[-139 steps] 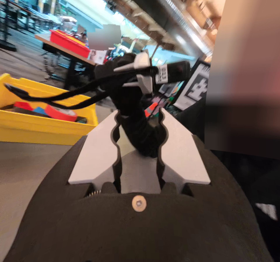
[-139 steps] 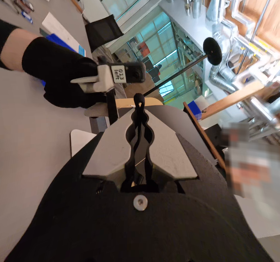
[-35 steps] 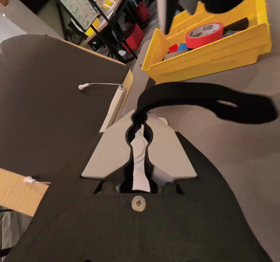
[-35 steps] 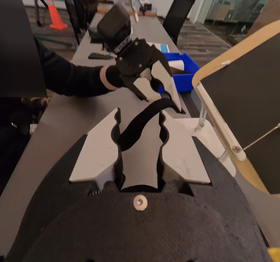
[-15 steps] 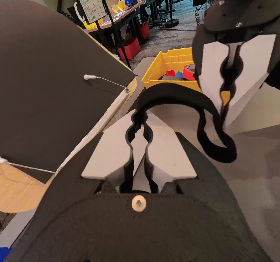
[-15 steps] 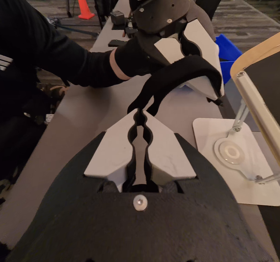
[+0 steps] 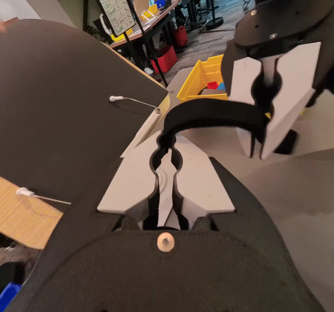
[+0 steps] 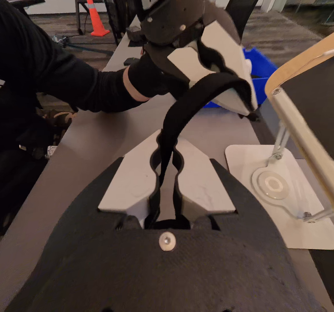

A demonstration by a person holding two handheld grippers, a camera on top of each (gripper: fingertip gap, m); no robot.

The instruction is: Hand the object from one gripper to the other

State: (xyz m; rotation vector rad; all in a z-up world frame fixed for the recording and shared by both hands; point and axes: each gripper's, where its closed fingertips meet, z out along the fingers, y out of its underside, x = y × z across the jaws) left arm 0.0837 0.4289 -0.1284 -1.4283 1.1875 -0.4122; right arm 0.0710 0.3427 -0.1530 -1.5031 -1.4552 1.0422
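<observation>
Black strap held in air above bench, bridged between both tongs. Left tongs clenched on one end; right tongs clenched on other. Handover judged midway: release by giver left.

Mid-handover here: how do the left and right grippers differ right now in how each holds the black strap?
The left gripper pinches the black strap right at its fingertips; the right gripper has the strap running deeper, down the gap between its fingers. In the left wrist view the right gripper points downward from above, while the left gripper reaches in from below. Both are shut on the strap, which arches between them above the grey table.
</observation>
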